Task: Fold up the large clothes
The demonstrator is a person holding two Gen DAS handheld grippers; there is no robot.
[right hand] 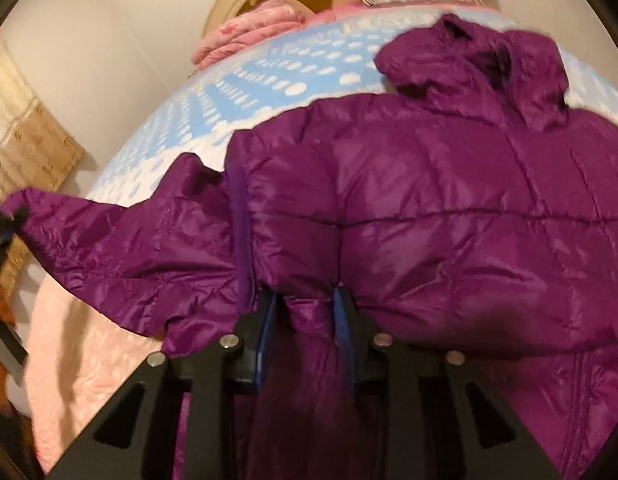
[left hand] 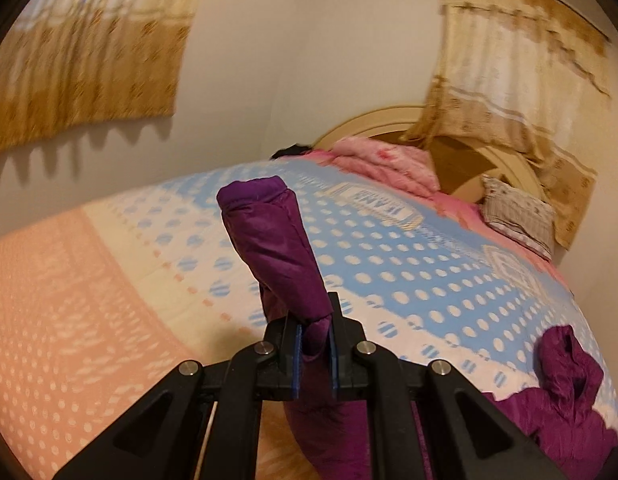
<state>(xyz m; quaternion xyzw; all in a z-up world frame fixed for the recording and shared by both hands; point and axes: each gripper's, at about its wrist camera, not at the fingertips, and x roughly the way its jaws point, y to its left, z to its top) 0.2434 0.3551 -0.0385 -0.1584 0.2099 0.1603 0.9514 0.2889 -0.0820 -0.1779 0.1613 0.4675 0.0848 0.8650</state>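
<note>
Dotted blue bedspread (left hand: 429, 272), purple puffer jacket (right hand: 429, 220), cream walls (left hand: 289, 60), patterned curtains (left hand: 509, 60)

Jacket (right hand: 449, 216): spread on the bed (left hand: 389, 280), hood (right hand: 489, 64) toward the headboard (left hand: 373, 120).
Sleeve (right hand: 121, 240): stretched out to the left.
Pillow (left hand: 517, 212): at the headboard, right of the folded blanket (left hand: 385, 164).

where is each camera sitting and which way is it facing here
Left wrist: sits on the left claw, looking along the bed toward the headboard; the claw is shut on the purple jacket's sleeve.
Right wrist: sits on the right claw, looking down at the purple jacket; the claw pinches a fold of it, and the left claw shows at the left edge.
Shared: jacket, bed, pink blanket, headboard.
</note>
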